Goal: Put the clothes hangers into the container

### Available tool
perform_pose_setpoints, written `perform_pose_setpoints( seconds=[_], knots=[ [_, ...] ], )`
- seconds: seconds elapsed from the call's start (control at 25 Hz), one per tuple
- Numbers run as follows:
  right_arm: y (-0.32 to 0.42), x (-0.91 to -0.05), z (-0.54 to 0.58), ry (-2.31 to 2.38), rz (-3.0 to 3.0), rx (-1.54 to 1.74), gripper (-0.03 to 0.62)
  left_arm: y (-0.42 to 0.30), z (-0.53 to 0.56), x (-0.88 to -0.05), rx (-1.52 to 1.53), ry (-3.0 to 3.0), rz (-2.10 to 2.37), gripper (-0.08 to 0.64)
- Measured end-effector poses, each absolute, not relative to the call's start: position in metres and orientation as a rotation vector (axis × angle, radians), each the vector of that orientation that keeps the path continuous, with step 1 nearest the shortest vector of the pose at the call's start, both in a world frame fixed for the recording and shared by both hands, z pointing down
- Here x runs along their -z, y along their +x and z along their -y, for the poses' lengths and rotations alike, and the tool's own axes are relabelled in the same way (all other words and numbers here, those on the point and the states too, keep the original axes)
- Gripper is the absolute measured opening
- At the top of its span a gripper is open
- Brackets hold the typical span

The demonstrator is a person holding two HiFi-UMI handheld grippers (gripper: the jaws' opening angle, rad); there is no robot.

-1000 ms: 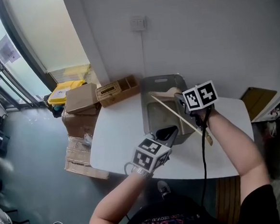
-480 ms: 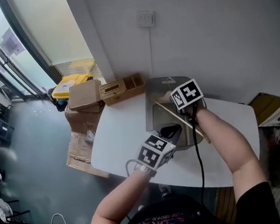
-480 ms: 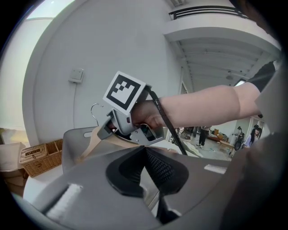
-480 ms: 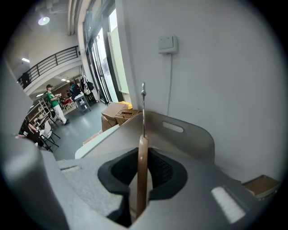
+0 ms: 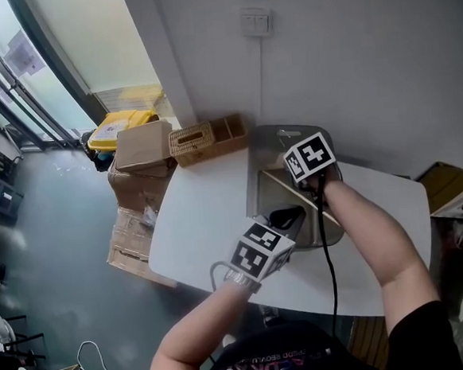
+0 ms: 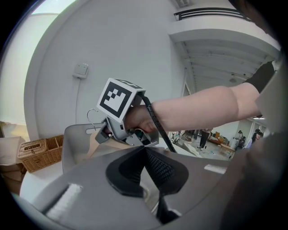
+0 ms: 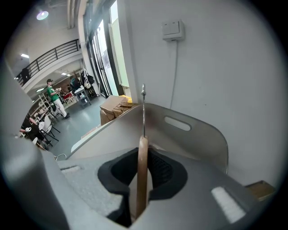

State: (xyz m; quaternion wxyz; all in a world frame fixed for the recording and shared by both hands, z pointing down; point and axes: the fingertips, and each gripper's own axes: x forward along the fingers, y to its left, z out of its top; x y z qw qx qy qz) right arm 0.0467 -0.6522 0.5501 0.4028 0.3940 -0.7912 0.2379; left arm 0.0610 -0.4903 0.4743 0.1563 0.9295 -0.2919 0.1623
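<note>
The wooden hanger (image 7: 142,166), probably light, stiff and smooth, stands edge-on over the grey container (image 7: 198,134), far right on the counter (image 5: 202,214). The right hand-held gripper (image 7: 143,193) clenches its flat neck, a sound hold. The left hand-held gripper (image 6: 146,168) is nearer, closed and empty.

White table (image 5: 202,222), rounded corners, standing against the grey wall; top mostly bare. Grey container (image 5: 255,188) sits on its far side close to the wall, and a woven basket (image 5: 208,138) with open compartments at one end lies at the far left corner, just beside the container. Grey floor (image 5: 52,234) below: cardboard boxes (image 5: 141,147) stacked against the table's left edge, flattened cardboard (image 5: 132,236) beside them.
</note>
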Motion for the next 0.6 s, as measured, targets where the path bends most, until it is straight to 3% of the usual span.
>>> perform_pose_setpoints(
  seconds=[0.6],
  knots=[
    [0.039, -0.551, 0.643, 0.983, 2.039, -0.6, 0.064, 0.054, 0.484, -0.478, -0.466, 2.649, 0.847, 0.005]
  ],
)
